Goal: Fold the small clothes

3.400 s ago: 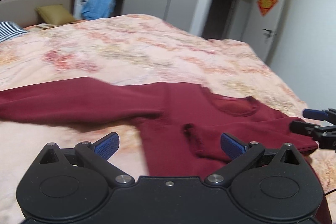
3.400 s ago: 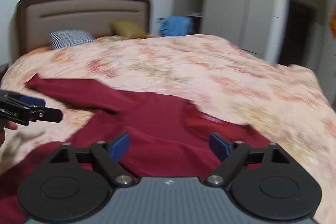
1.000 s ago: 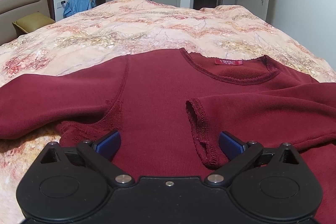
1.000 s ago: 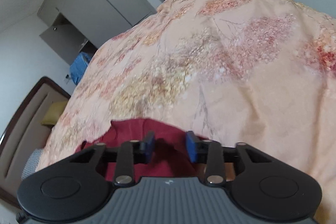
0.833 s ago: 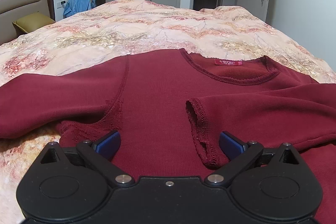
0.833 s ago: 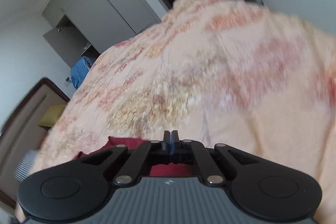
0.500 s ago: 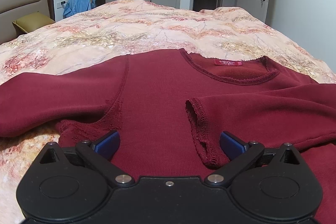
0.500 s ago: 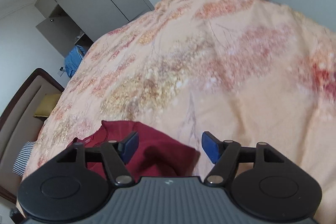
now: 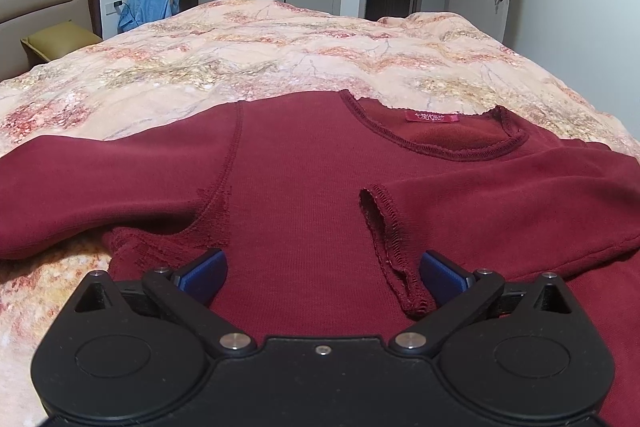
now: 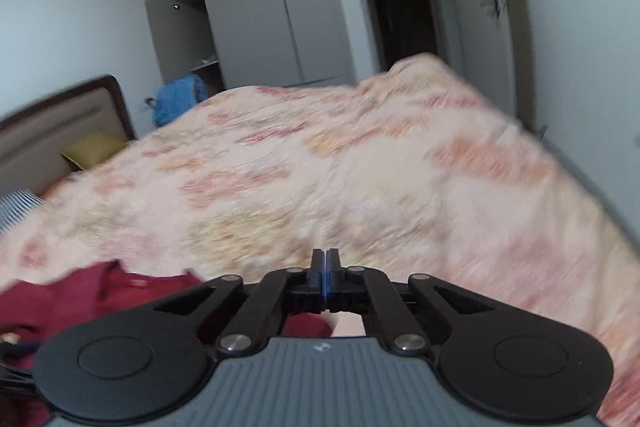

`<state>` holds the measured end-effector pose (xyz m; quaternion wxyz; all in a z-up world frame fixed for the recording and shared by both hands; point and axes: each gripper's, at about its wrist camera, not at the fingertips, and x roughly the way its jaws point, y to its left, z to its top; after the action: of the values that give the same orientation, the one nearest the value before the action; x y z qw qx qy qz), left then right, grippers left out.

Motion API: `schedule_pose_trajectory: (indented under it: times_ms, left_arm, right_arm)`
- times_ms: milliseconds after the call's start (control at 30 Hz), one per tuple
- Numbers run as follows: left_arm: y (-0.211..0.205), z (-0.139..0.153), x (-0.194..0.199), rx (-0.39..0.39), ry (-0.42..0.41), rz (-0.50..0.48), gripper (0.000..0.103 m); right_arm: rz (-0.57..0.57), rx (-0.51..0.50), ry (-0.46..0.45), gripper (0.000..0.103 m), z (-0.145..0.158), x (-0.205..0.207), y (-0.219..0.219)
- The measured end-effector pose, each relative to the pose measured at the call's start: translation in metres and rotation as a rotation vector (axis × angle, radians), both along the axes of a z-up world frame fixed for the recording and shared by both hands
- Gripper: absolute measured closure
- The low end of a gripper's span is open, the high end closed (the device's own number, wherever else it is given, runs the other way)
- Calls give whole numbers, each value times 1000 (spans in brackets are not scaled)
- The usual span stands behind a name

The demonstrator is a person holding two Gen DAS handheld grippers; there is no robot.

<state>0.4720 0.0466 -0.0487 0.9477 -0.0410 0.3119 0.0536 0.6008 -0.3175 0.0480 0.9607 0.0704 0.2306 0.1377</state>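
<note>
Sleeve still unfolded on dark red knit long-sleeve top runs toward bed's headboard side, nearest my L claw, jaws wide, empty; R claw closed, holding nothing visible.

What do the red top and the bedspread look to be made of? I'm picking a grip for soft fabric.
Red top: apparently a soft, matte ribbed knit, with stitched seams and a fleecy inside at the neck. Bedspread: seemingly smooth printed woven cloth over padding, lightly creased.
</note>
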Motion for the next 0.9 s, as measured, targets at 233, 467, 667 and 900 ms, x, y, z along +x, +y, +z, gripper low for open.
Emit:
schedule_pose_trajectory:
  times_ms: [233, 467, 667, 900]
  left_arm:
    - [-1, -1, 0, 2, 0, 0, 1]
    - [-1, -1, 0, 1, 0, 0, 1]
    - [-1, 3, -4, 1, -31, 1, 1]
    - [-50, 46, -20, 105, -186, -136, 1]
  right_arm:
    - [-24, 186, 146, 81, -20, -4, -40]
    - [81, 238, 307, 52, -58, -49, -22]
    - [139, 48, 312, 96, -61, -85, 0]
    - [126, 216, 272, 63, -49, -87, -30]
